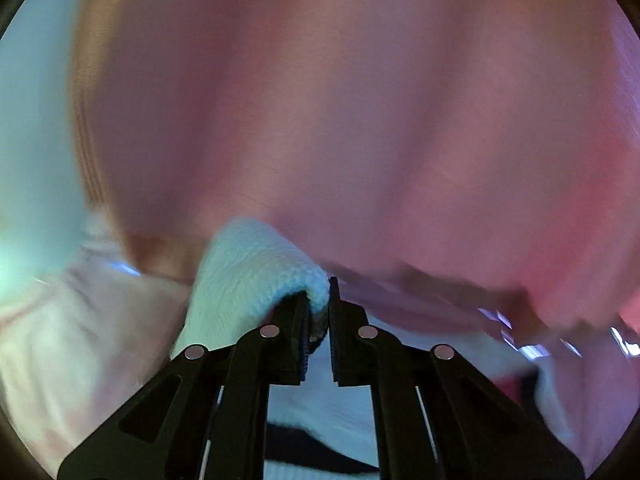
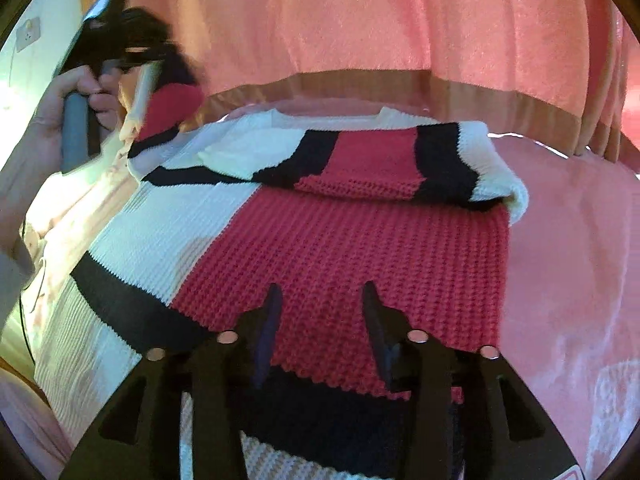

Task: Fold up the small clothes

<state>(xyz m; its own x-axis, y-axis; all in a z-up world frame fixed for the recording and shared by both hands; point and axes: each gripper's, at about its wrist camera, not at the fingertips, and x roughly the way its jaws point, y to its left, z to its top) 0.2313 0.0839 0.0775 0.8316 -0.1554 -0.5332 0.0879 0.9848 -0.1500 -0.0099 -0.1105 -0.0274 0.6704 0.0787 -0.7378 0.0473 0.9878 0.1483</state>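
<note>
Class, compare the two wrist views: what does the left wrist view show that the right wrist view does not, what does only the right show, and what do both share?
Only the left wrist view shows the pinch up close: the left tool shut on a white knit edge of the sweater, with everything behind blurred.

Only the right wrist view shows the whole sweater lying flat, its right sleeve folded across the chest, the open right tool above the red panel, and the person's hand lifting the other sleeve.

Both share the pink curtain and the pink sheet.

Knit sweater (image 2: 344, 256) flat on bed cover (image 2: 568, 240), one sleeve (image 2: 400, 164) folded across its far end, curtain (image 2: 360, 20) behind, left gripper (image 1: 319, 308) pinching sweater's edge
</note>
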